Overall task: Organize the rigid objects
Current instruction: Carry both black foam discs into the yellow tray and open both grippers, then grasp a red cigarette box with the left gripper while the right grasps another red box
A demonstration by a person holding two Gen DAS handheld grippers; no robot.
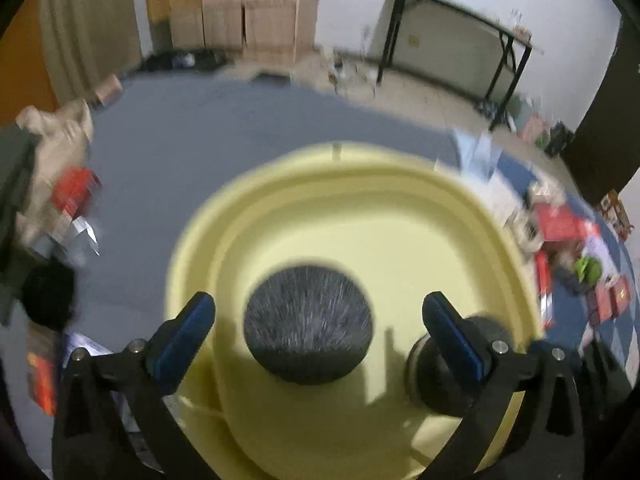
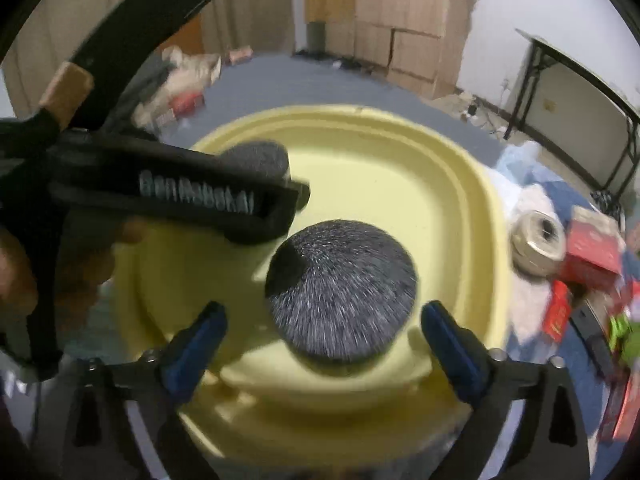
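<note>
Left wrist view: the left gripper [image 1: 318,312] hangs over a pale yellow basin [image 1: 352,208], its blue-padded fingers [image 1: 188,336] spread wide with nothing pinched. Between and just beyond them a dark grey speckled round object [image 1: 308,320] rests on the basin floor, free of both pads. A second dark round object [image 1: 432,372] lies at the basin's right inner wall, partly hidden behind the right-hand finger.

Right wrist view: the right gripper [image 2: 323,320] likewise stands with fingers [image 2: 196,348] spread apart, gripping nothing; the speckled round object [image 2: 340,292] sits in the basin [image 2: 400,160] just ahead of them. The left gripper's black body [image 2: 180,196] crosses the upper left, held by a person's hand [image 2: 80,264], with a grey round shape [image 2: 256,156] beyond it.

The basin stands on a grey surface [image 1: 208,128]. Red boxes [image 2: 592,248] and a roll of tape [image 2: 538,240] lie to its right. Farther off stand cardboard boxes [image 1: 260,8] and a black-framed table [image 1: 460,40] against the wall.
</note>
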